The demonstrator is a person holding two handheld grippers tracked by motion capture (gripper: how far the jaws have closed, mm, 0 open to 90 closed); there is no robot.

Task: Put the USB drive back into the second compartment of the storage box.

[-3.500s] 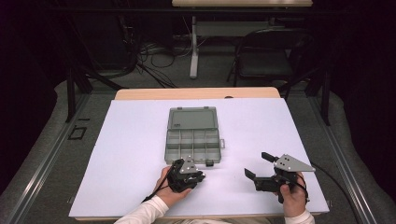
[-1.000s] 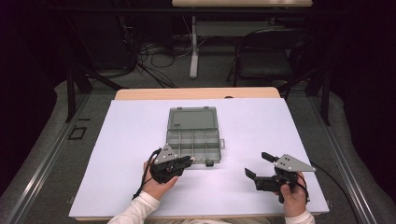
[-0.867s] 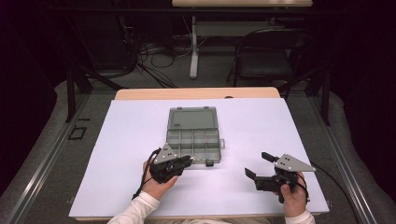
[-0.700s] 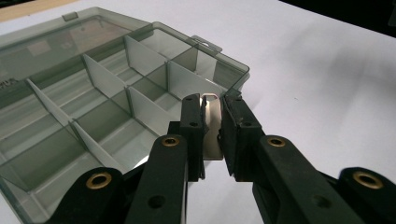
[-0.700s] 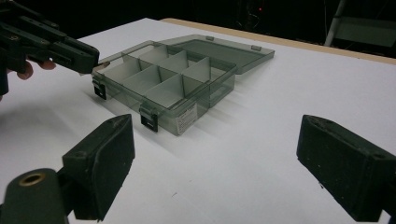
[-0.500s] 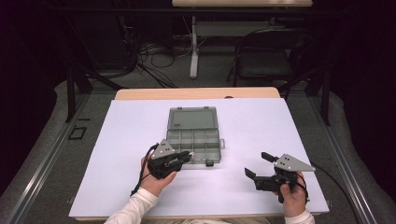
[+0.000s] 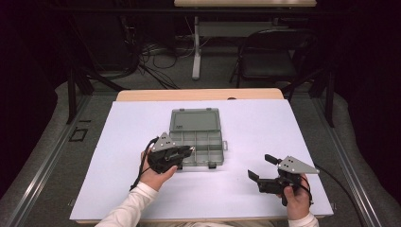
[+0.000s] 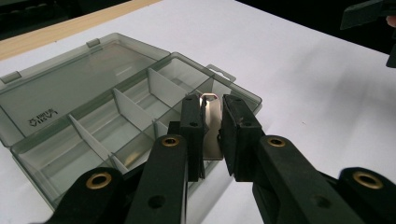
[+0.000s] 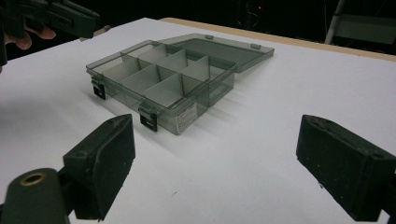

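I have one small metal plate (image 8: pixel 211 125) pinched upright in my left gripper's (image 8: pixel 212 133) fingers just above the near edge of the one open organizer box (image 7: pixel 196 138) mid-bench (image 7: pixel 283 123), its two latches facing my right gripper (image 9: pixel 215 163), fingers spread wide and empty.

Smoky grey see-through organiser box (image 7: pixel 196 137); silvery metal piece (image 8: pixel 212 125); black hand-held gripper (image 8: pixel 212 135); white table (image 7: pixel 118 189)

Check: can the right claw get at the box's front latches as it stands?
Probably yes. The right claw is open, and bare table lies between it and the box; both front latches face it. The left claw, shut on a metal piece, hovers at the far side.
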